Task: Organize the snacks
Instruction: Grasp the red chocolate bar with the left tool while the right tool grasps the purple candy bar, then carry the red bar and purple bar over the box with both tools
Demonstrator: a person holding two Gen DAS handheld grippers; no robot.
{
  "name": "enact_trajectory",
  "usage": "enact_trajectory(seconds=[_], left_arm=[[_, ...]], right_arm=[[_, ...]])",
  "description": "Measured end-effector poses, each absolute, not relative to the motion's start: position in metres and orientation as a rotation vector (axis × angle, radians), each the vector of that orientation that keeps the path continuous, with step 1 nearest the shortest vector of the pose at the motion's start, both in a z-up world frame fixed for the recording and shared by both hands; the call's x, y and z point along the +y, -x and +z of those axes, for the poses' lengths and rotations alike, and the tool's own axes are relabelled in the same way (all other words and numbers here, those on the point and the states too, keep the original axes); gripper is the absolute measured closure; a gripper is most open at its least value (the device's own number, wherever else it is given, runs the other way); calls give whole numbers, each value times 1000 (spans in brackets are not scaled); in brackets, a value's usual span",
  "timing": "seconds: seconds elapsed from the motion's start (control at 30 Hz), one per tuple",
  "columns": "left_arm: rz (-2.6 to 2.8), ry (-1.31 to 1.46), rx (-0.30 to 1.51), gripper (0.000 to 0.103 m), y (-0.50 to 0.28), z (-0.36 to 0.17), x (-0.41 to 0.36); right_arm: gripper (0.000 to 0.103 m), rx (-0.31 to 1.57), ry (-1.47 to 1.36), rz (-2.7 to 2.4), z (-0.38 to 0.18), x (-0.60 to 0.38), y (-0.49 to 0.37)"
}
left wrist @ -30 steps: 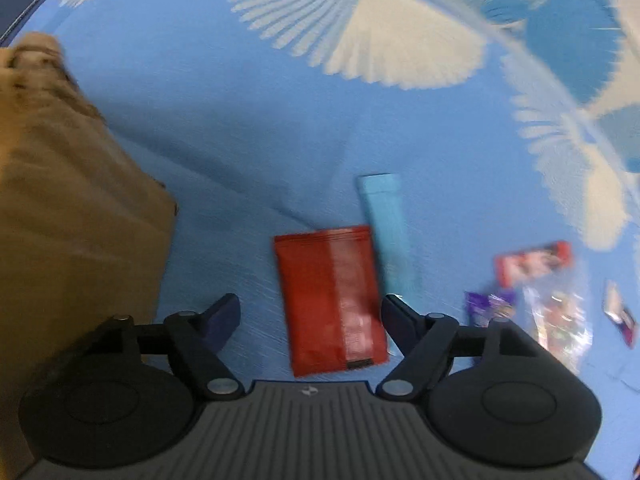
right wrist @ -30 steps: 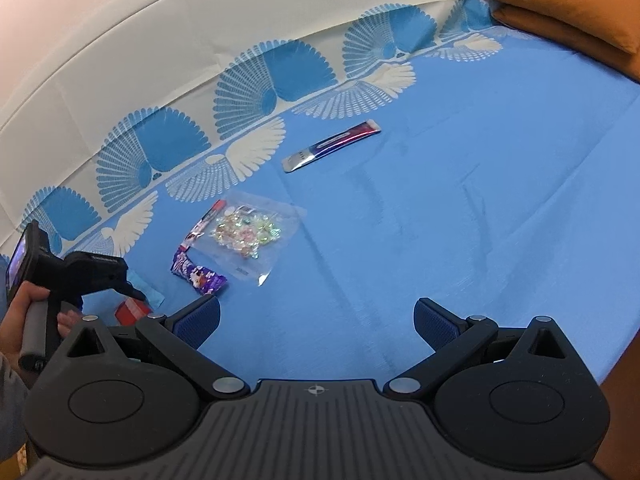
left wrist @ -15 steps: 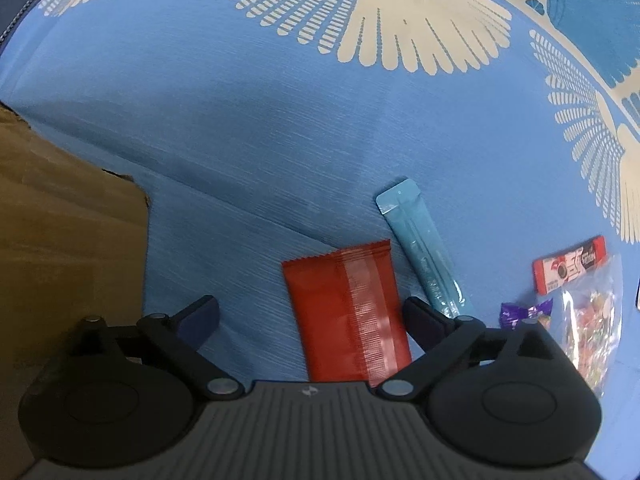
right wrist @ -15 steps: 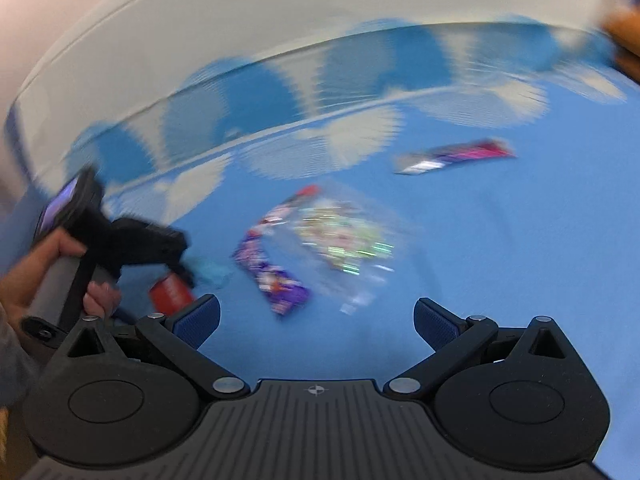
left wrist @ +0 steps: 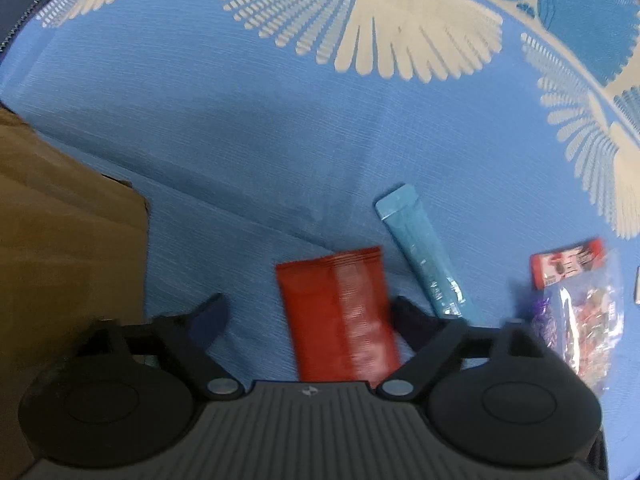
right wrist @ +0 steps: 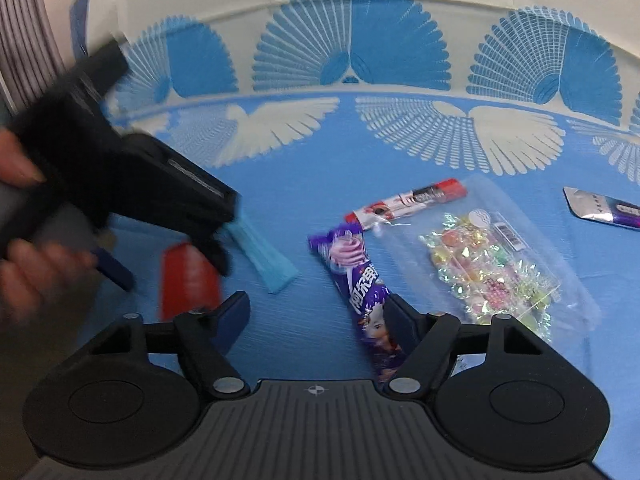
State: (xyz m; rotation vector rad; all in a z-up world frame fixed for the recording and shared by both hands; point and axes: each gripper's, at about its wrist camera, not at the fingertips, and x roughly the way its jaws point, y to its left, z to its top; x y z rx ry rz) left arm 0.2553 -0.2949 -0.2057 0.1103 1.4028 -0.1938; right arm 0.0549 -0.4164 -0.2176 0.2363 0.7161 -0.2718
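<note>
Right gripper (right wrist: 316, 316) swung over purple bar (right wrist: 366, 292), jaws closing; left gripper (left wrist: 308, 316) closing astride red packet (left wrist: 340, 316), lower end hidden.

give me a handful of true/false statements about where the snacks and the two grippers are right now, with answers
1. The red packet lies between the left gripper fingers. True; the jaws are closing around it, pads not yet pressing.
2. The teal stick packet lies on top of the red packet. False; it lies beside it on the blue cloth.
3. The purple snack bar is held up in the air by the right gripper. False; it lies flat on the cloth by one finger as the jaws close.
4. The clear candy bag partly overlaps the red-and-white bar. True.
5. A cardboard box stands near the left gripper. True.
</note>
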Motion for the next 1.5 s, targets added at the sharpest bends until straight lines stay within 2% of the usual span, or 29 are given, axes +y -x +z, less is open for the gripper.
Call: enact_trajectory(seconds=[0.03, 0.07, 0.1, 0.27, 0.73, 0.9, 1.23, 1.5], left_arm=[[-198, -104, 1392, 49, -254, -201, -295], [-212, -98, 1389, 55, -252, -195, -294], [-232, -86, 1403, 56, -251, -192, -293], [-353, -82, 1368, 56, -220, -163, -278], [-604, -261, 1067, 56, -73, -34, -191], [-613, -280, 1040, 56, -30, -6, -129], [-507, -257, 1015, 56, 30, 17, 9], [-473, -174, 962, 56, 39, 29, 65]], right_arm=[[38, 721, -207, -302, -222, -415, -55], [69, 735, -175, -344, -227, -415, -56], [82, 727, -146, -396, -227, -415, -54], [89, 724, -275, -390, -208, -410, -17], [89, 526, -460, -483, -119, -334, 115], [89, 463, -433, -439, -77, -293, 143], [89, 429, -362, -221, -20, -171, 163], [89, 460, -278, -145, -5, -110, 163]])
